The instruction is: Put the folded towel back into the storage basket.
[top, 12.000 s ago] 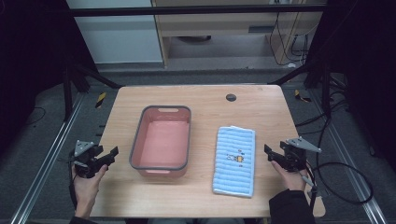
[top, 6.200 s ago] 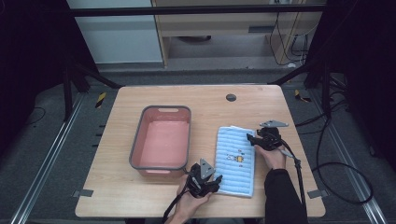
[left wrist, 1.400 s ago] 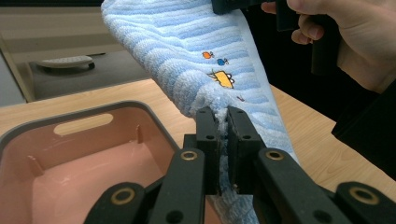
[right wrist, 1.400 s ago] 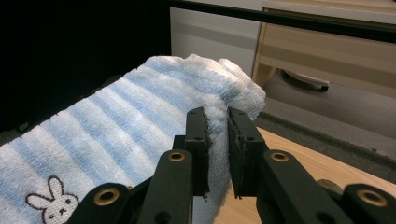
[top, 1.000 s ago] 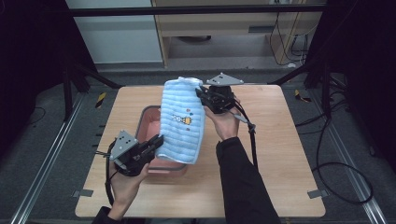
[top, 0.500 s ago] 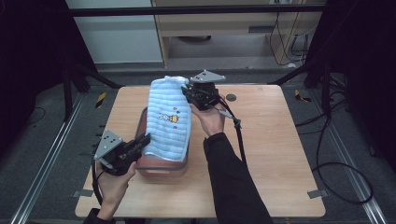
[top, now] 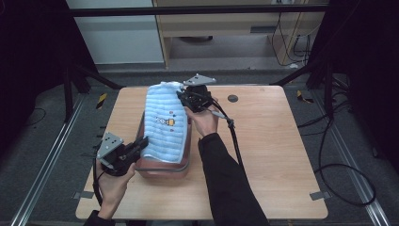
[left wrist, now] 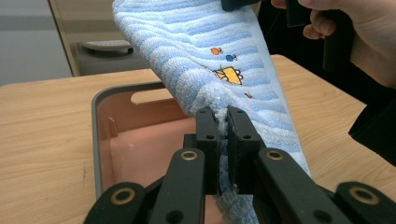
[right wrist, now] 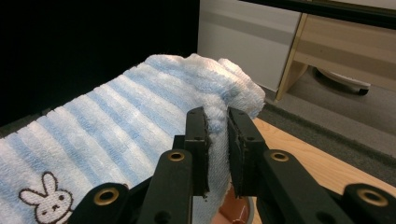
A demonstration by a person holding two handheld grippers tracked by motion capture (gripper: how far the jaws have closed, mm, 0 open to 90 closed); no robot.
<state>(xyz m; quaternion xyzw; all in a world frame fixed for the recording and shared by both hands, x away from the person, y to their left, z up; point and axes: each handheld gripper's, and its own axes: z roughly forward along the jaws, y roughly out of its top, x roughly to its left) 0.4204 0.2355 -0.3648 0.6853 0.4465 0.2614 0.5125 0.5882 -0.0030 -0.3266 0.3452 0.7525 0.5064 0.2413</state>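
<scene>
Black grippers, grey plates, black sleeve.

Dim surroundings, evenly lit, slightly soft.

Striped towel: we have lifted it off the bare table right of the pink tub; it now hangs stretched above that tub; our left gripper and right gripper have moved leftward with it.
</scene>
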